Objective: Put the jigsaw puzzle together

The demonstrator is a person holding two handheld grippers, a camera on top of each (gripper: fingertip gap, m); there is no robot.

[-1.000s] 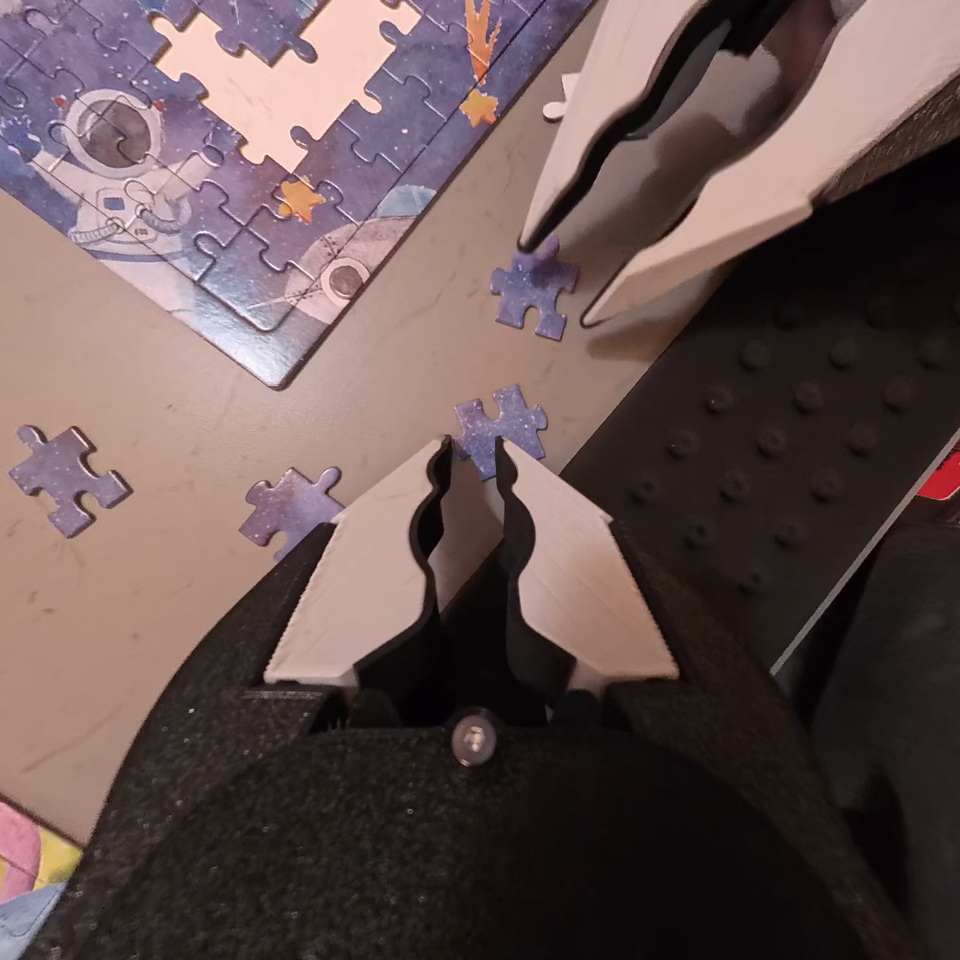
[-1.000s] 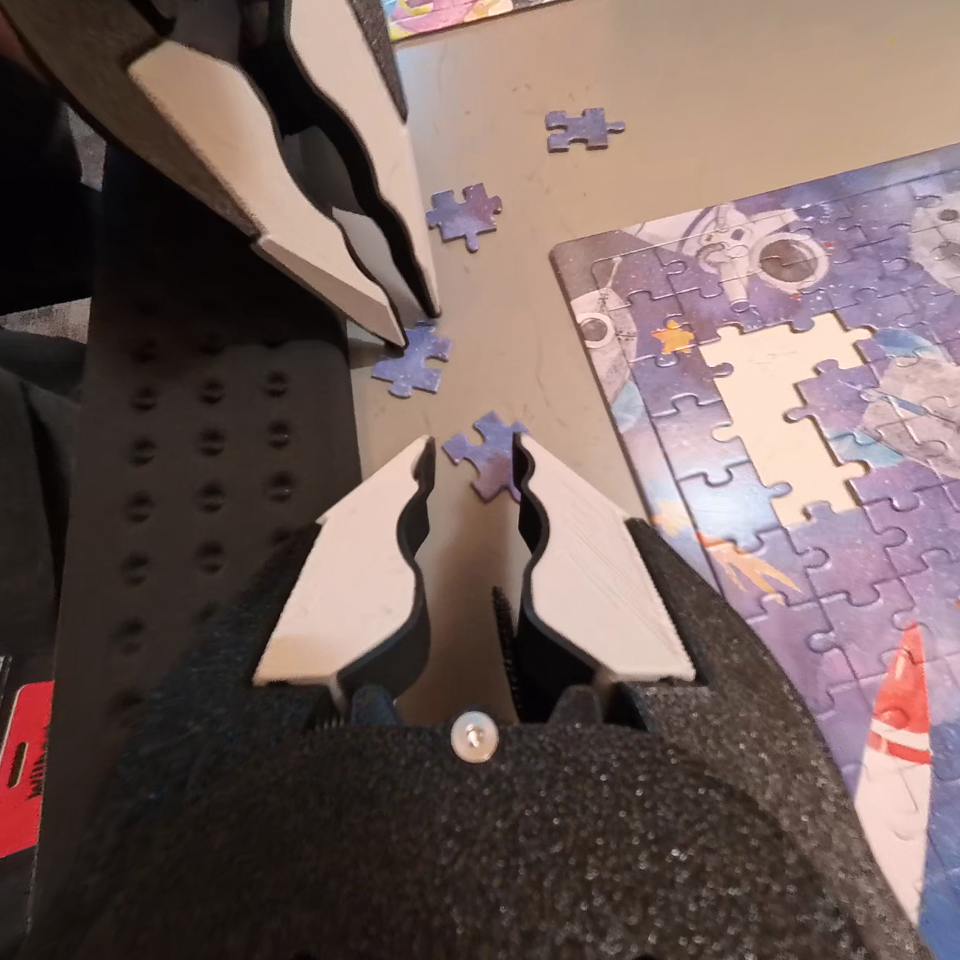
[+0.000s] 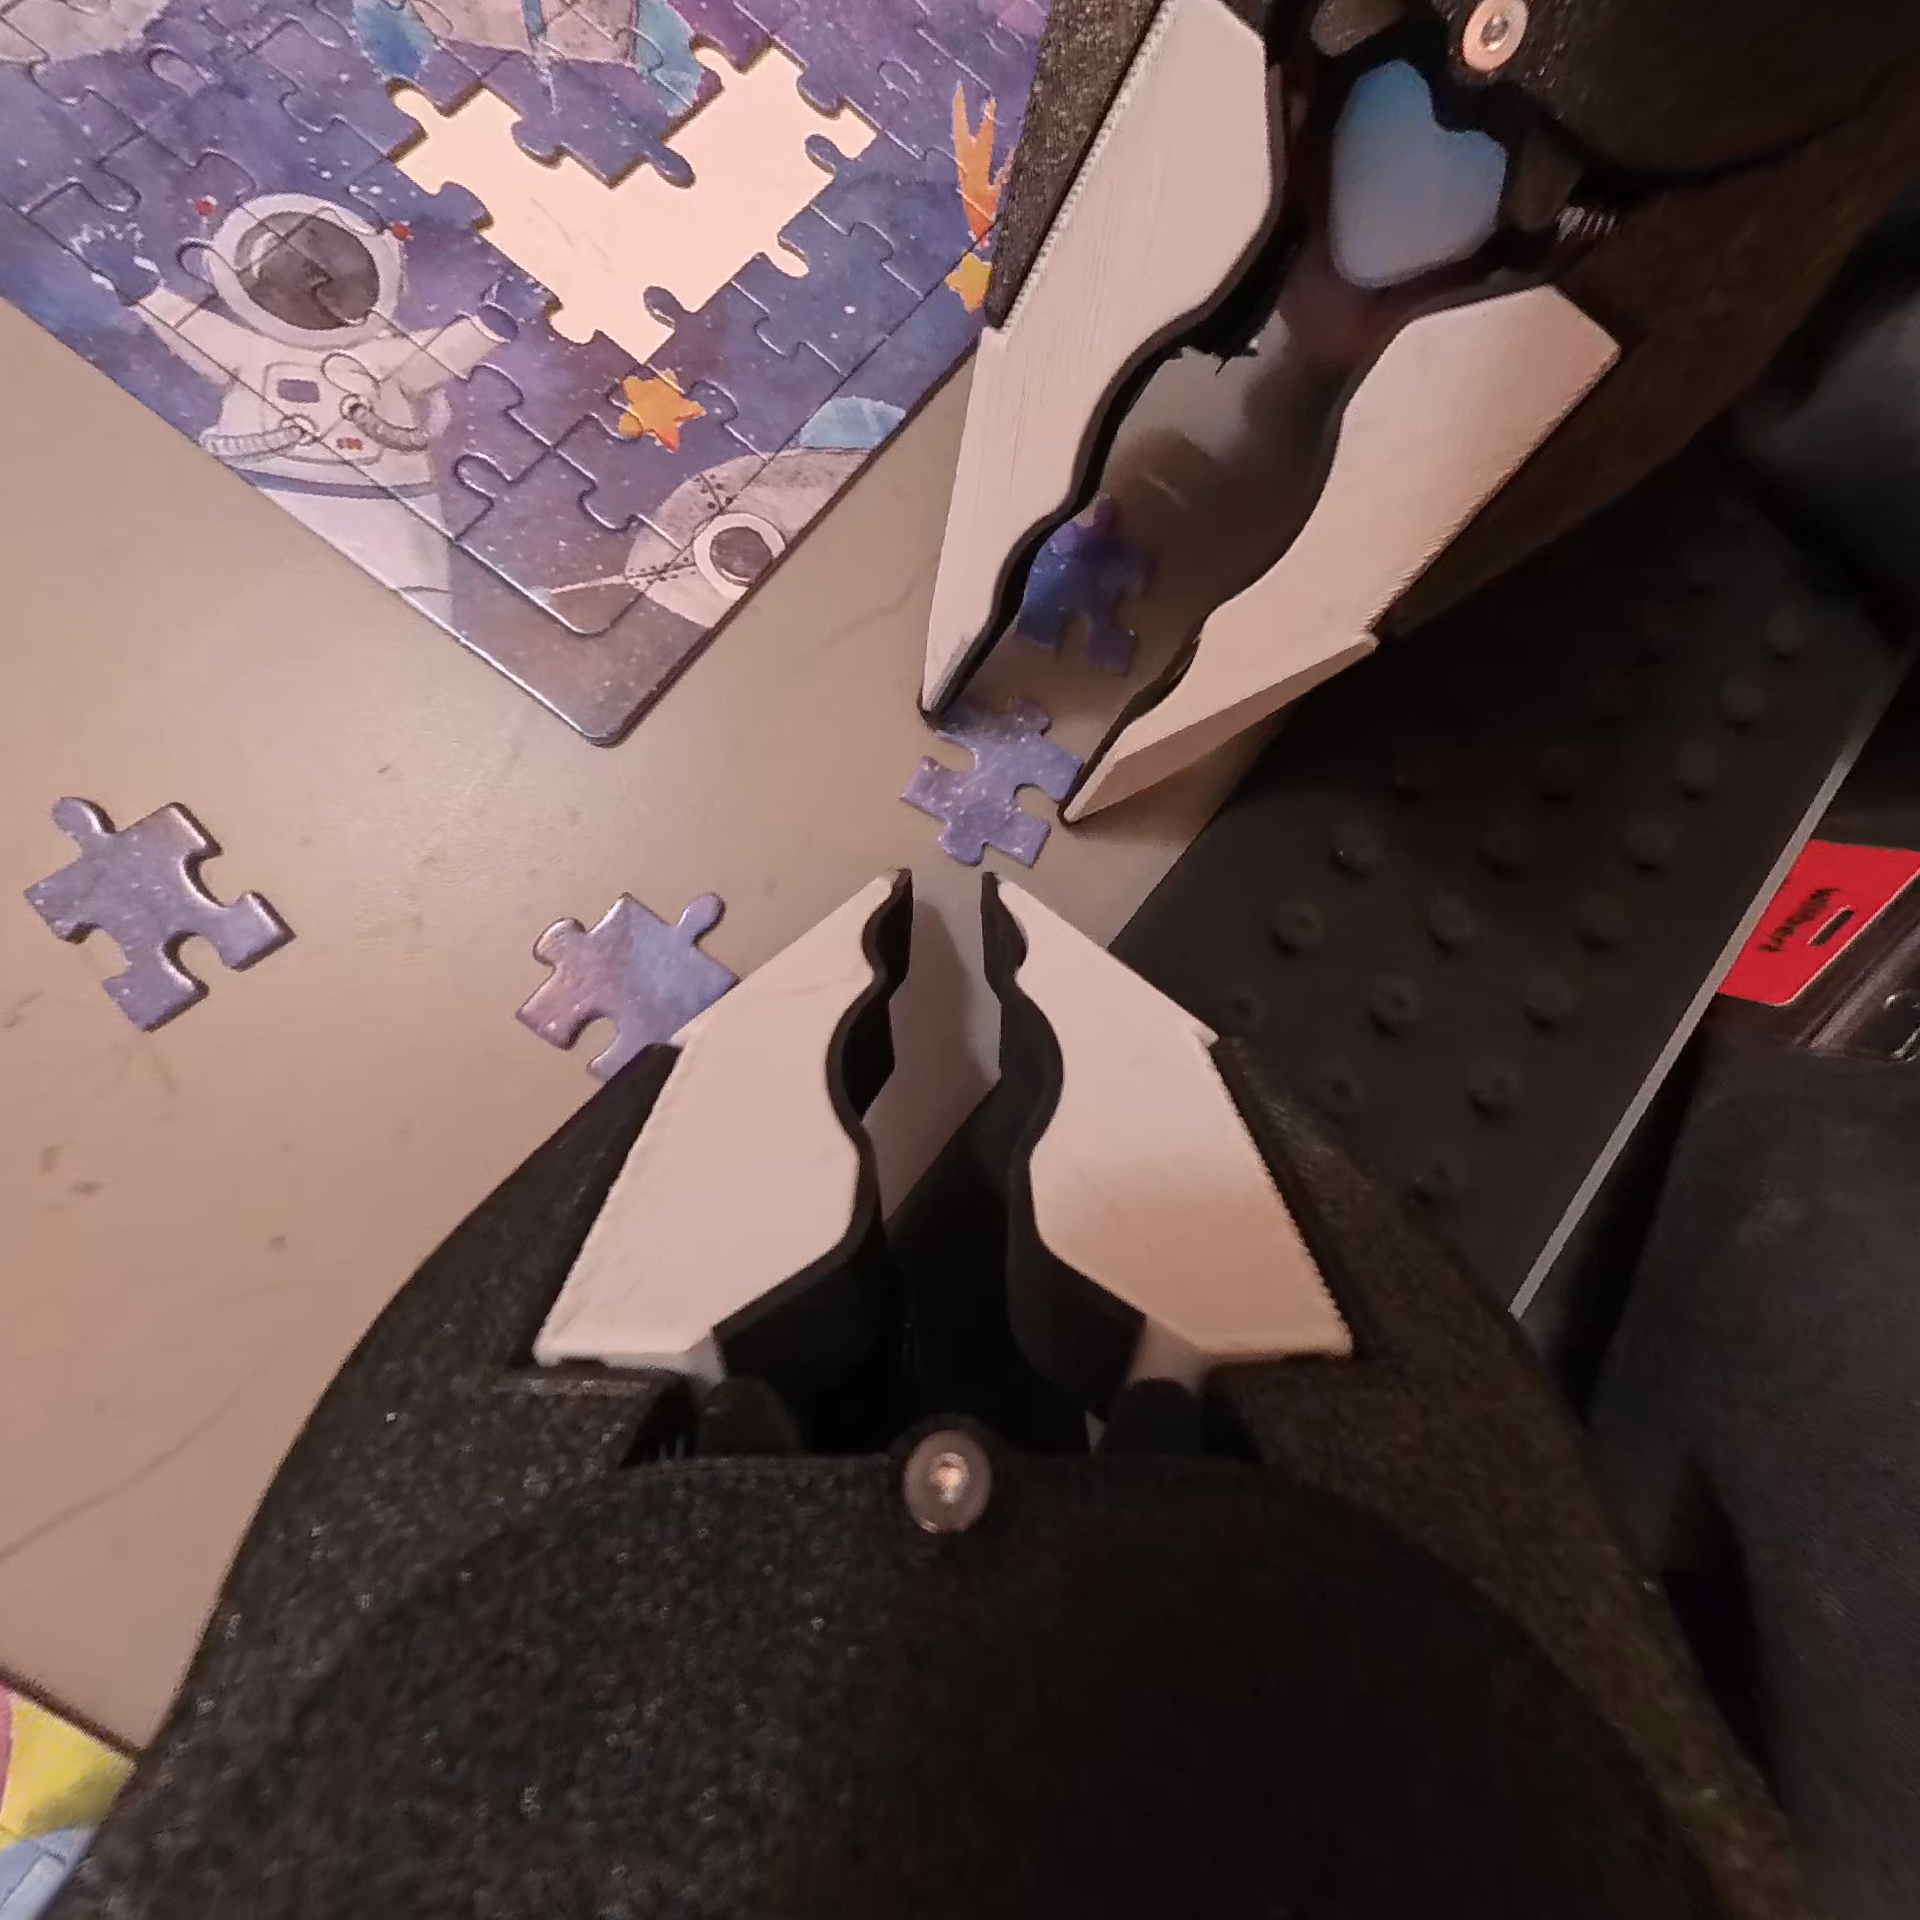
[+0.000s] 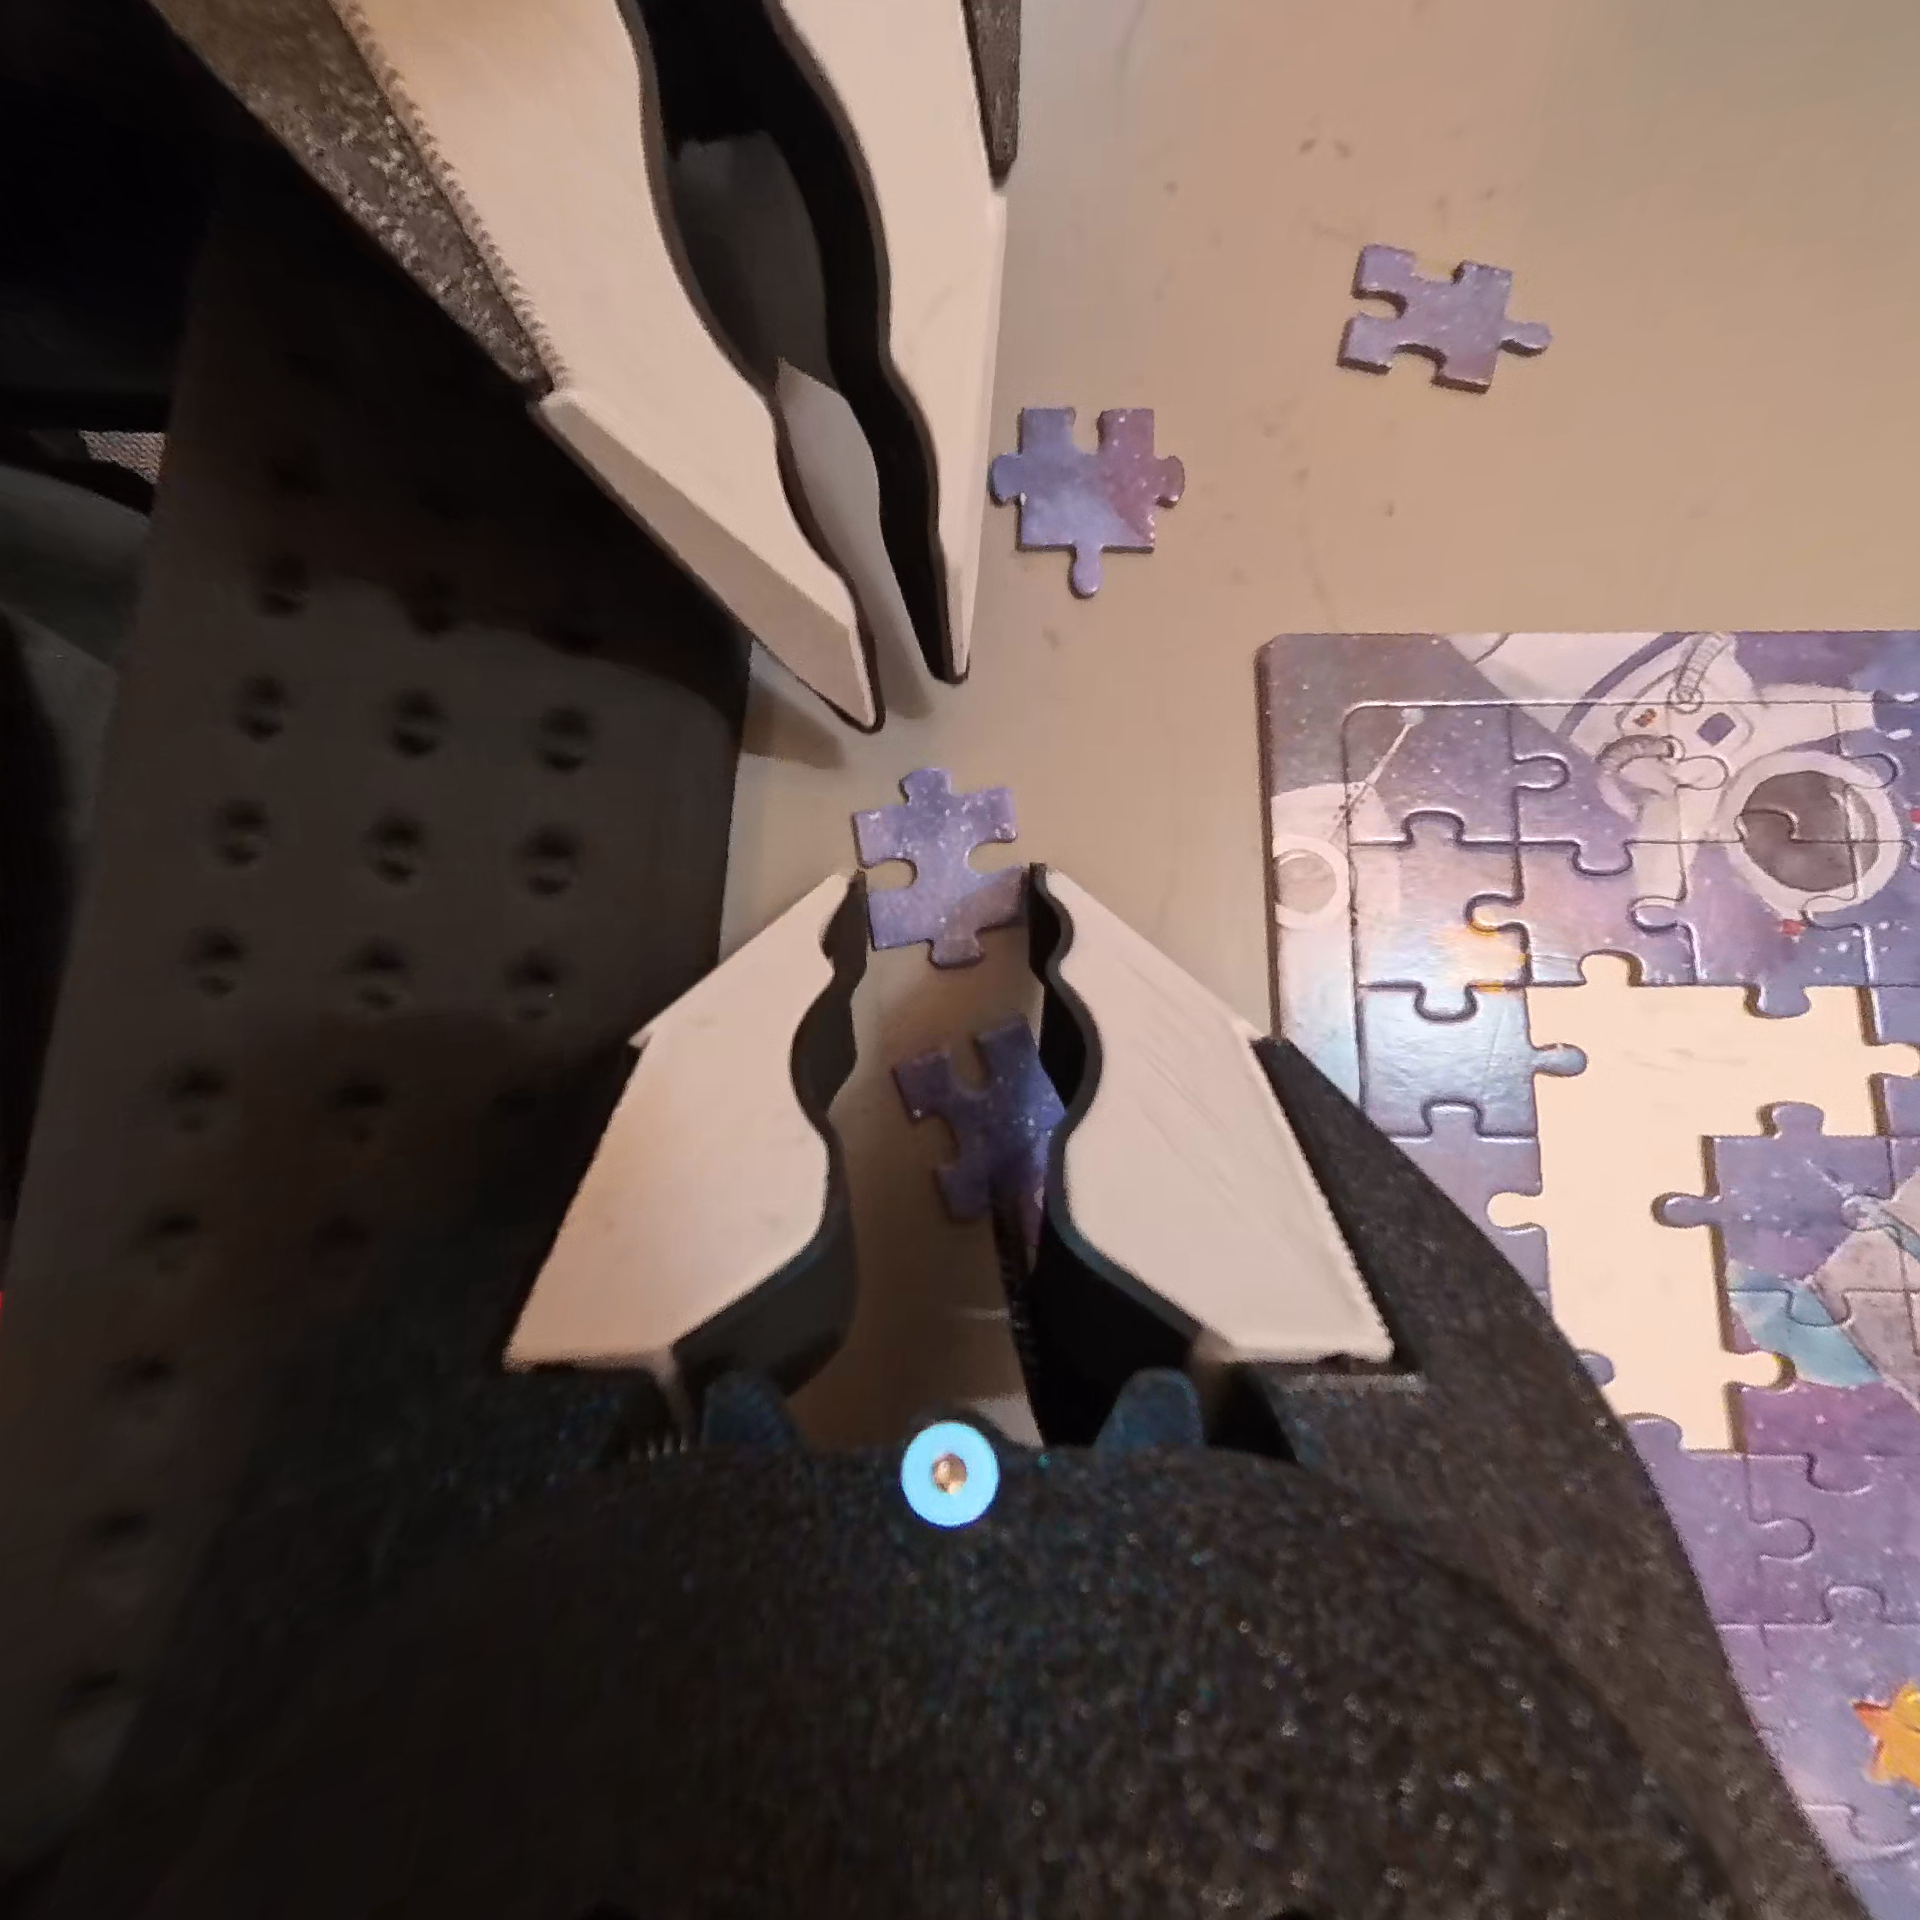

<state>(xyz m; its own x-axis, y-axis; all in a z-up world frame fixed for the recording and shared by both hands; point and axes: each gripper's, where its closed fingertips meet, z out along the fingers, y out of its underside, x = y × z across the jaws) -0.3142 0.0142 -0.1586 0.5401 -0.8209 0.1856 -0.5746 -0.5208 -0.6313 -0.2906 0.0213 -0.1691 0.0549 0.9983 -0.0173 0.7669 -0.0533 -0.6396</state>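
A space-themed jigsaw puzzle (image 3: 312, 468) (image 4: 1455, 1039) lies on the tan table with a bare gap (image 3: 644, 197) (image 4: 1683, 1195) in its middle. A purple loose piece (image 3: 992, 790) (image 4: 935, 873) lies flat between the tips of my right gripper (image 4: 945, 878) (image 3: 1000, 761), whose jaws stand about one piece-width apart. A second purple piece (image 4: 987, 1122) (image 3: 1081, 587) lies farther back between its fingers, against one finger; I cannot tell if it is lifted. My left gripper (image 3: 943, 883) (image 4: 909, 696) is narrowly open and empty, tips just short of the first piece.
Two more purple pieces (image 3: 156, 909) (image 3: 623, 977) lie on the table left of my left gripper; they also show in the right wrist view (image 4: 1444, 317) (image 4: 1091, 488). A black studded mat (image 3: 1455, 935) (image 4: 364, 935) borders the table. A red tag (image 3: 1829, 925) lies beyond it. Less than 4 cm separates the two grippers' tips.
My right gripper has moved forward over one piece, which now lies deeper between its fingers; its tips now straddle the piece that lay by my left gripper's tips. The left gripper has narrowed slightly.
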